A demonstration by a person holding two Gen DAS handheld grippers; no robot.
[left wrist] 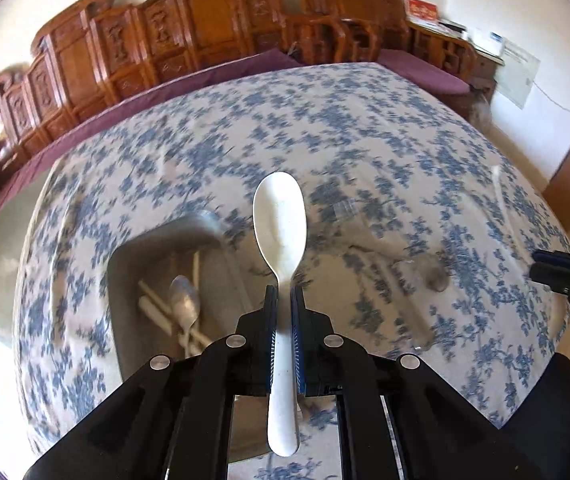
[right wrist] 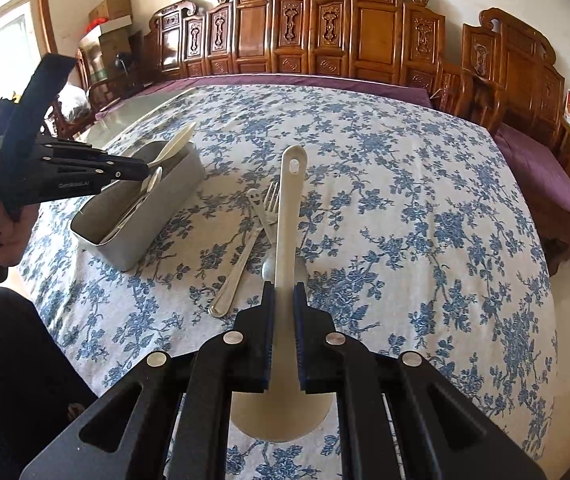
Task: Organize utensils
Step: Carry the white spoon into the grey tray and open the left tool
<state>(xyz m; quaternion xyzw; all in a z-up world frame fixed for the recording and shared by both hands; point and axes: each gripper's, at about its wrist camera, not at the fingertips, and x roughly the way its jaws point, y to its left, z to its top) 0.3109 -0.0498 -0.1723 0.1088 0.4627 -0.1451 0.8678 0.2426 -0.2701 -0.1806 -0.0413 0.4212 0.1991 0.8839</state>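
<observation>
My left gripper [left wrist: 283, 292] is shut on a white spoon [left wrist: 279, 220], bowl pointing forward, held above and just right of the grey metal utensil box [left wrist: 125, 272]. The box holds a metal spoon [left wrist: 184, 304] and white chopsticks. In the right wrist view the left gripper [right wrist: 147, 170] hovers over the box [right wrist: 157, 216] with the white spoon [right wrist: 177, 140]. My right gripper [right wrist: 283, 292] is shut on the handle of a cream rice paddle [right wrist: 289, 216], blade toward the camera. A metal fork [right wrist: 245, 248] and a small white utensil [right wrist: 255, 200] lie on the cloth ahead.
The table [right wrist: 425, 220] has a blue floral cloth under a clear cover. Carved wooden chairs [right wrist: 365, 32] with purple cushions line the far side. The right gripper shows at the right edge of the left wrist view [left wrist: 565, 276].
</observation>
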